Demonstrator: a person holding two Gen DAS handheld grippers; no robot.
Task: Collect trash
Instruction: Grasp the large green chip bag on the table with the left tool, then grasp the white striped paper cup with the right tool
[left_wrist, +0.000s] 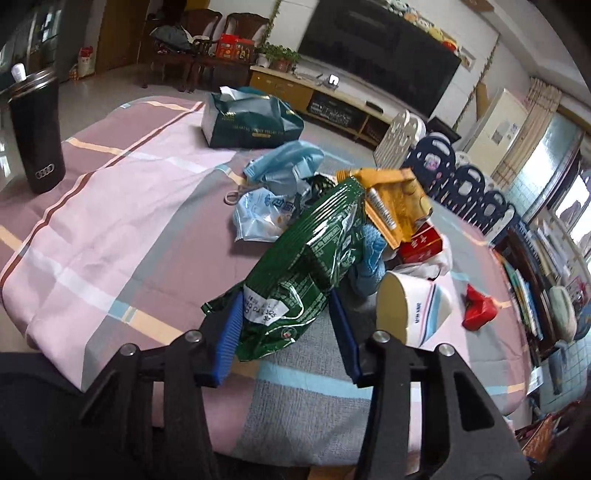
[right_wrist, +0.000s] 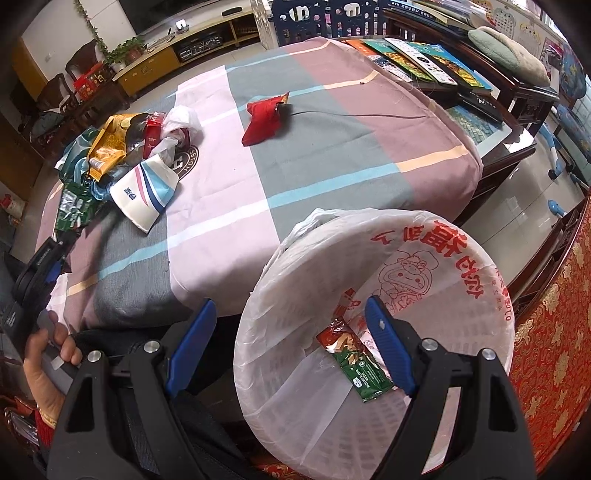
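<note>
My left gripper (left_wrist: 286, 306) is shut on a green snack bag (left_wrist: 306, 258), held just above the table. Behind it lies a trash pile: an orange wrapper (left_wrist: 391, 206), a red box (left_wrist: 421, 243), blue plastic bags (left_wrist: 284, 166) and a crushed paper cup (left_wrist: 410, 306). A red wrapper (left_wrist: 478, 308) lies apart to the right. My right gripper (right_wrist: 291, 321) is open and empty above the rim of a white bag-lined bin (right_wrist: 376, 332), which holds a green-and-red wrapper (right_wrist: 354, 358). The left gripper (right_wrist: 55, 251), paper cup (right_wrist: 146, 192) and red wrapper (right_wrist: 264, 120) also show in the right wrist view.
A black tumbler (left_wrist: 35, 133) stands at the table's far left. A dark green tissue pack (left_wrist: 251, 118) lies at the back. Books (right_wrist: 417, 59) lie on a side table past the far edge. A checked cloth (right_wrist: 314, 158) covers the table.
</note>
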